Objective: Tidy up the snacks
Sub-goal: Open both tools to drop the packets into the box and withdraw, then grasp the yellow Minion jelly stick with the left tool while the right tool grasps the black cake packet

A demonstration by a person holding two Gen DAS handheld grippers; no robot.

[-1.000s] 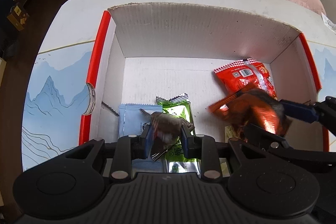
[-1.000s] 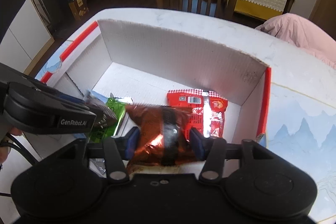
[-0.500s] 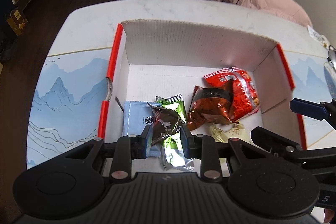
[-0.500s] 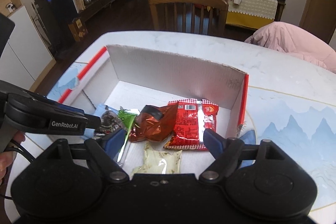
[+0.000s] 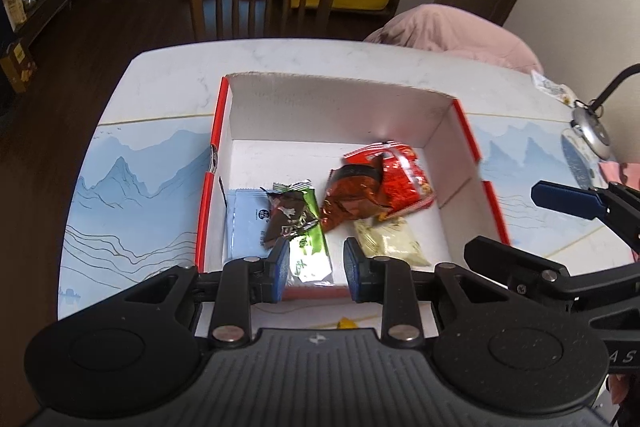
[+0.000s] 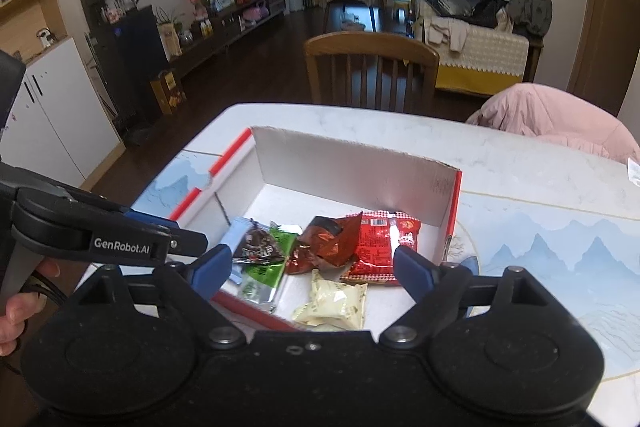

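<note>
A white cardboard box [image 5: 332, 107] [image 6: 352, 167] with red edges sits on the table and holds several snack packs. A dark brown pack [image 5: 286, 217] [image 6: 258, 247] lies on a green pack [image 5: 310, 247] [image 6: 264, 269] and a pale blue pack [image 5: 248, 223]. A shiny brown-red pack [image 5: 352, 197] [image 6: 326, 243] rests against a red pack [image 5: 400, 175] [image 6: 378, 247]. A cream pack [image 5: 386, 241] [image 6: 334, 303] lies at the near side. My left gripper [image 5: 316, 267] is open and empty above the box's near edge. My right gripper [image 6: 312, 267] is open wide and empty, also above the near edge.
The table carries a blue mountain-print mat [image 5: 132, 195] [image 6: 560, 255]. A wooden chair [image 5: 262, 3] [image 6: 370, 71] stands at the far side. A pink garment [image 5: 452, 35] [image 6: 556, 119] lies at the far right. A small wrapper [image 5: 554, 89] and a metal lamp head [image 5: 592, 133] are at the right edge.
Both grippers let go of their packs and pulled back and up. The dark brown pack now lies on the green one; the shiny brown-red pack lies beside the red one.
</note>
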